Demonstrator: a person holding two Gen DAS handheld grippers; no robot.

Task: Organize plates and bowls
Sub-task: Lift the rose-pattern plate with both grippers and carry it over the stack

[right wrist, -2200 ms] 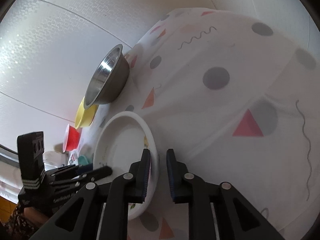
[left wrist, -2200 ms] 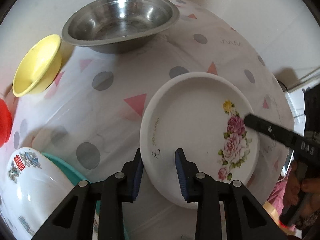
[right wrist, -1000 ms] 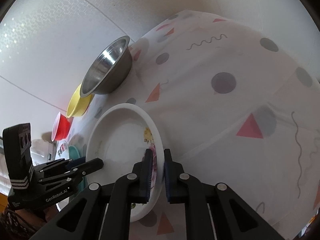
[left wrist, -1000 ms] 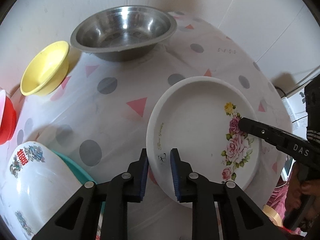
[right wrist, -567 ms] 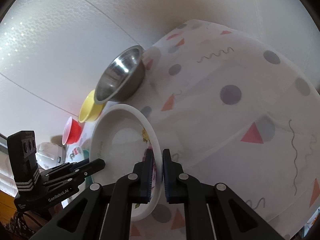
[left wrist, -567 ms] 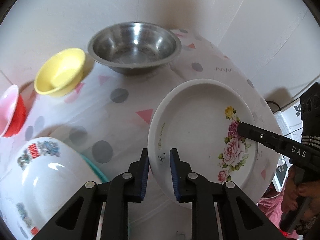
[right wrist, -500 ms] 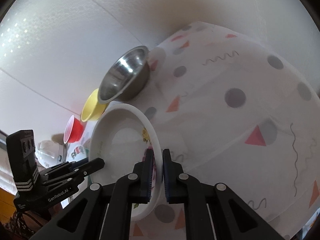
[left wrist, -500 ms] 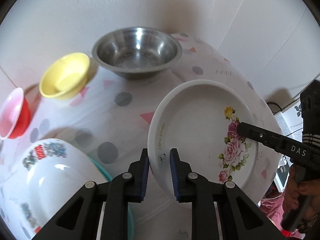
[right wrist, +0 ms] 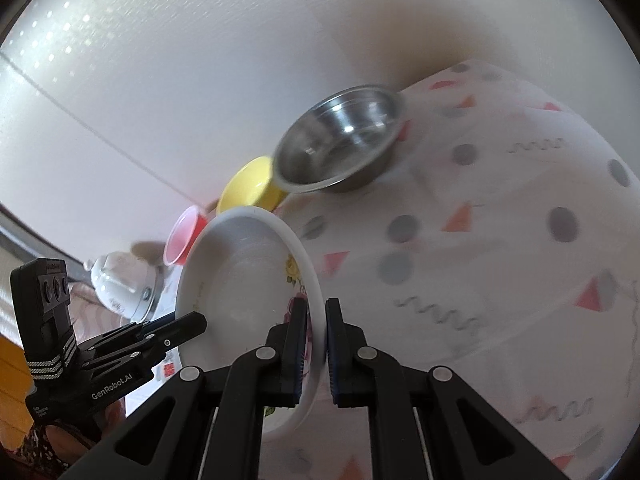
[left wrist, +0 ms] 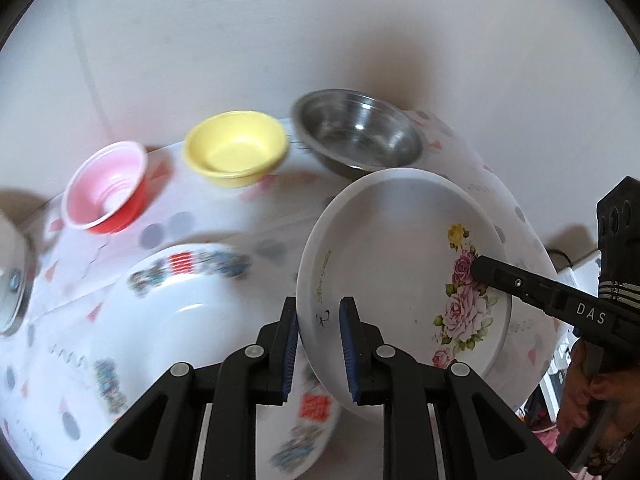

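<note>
A white deep plate with pink roses (left wrist: 400,264) hangs tilted above the table, held from both sides. My left gripper (left wrist: 319,322) is shut on its near rim. My right gripper (right wrist: 316,320) is shut on the opposite rim of the rose plate (right wrist: 240,288), and in the left wrist view it shows as a black finger (left wrist: 520,284) over the roses. Below and to the left lies a large white bowl with red and blue patterns (left wrist: 188,320). A steel bowl (left wrist: 356,140), a yellow bowl (left wrist: 236,148) and a red cup (left wrist: 106,188) stand along the wall.
The table wears a white cloth with grey dots and pink triangles (right wrist: 500,260). A white wall (left wrist: 280,32) stands close behind the bowls. A white lidded appliance (right wrist: 120,280) sits at the far left. A hand (left wrist: 588,400) holds the right gripper.
Both grippers have lifted the rose plate off the cloth and carried it left, toward the patterned bowl. The wall and the red cup have come further into view.
</note>
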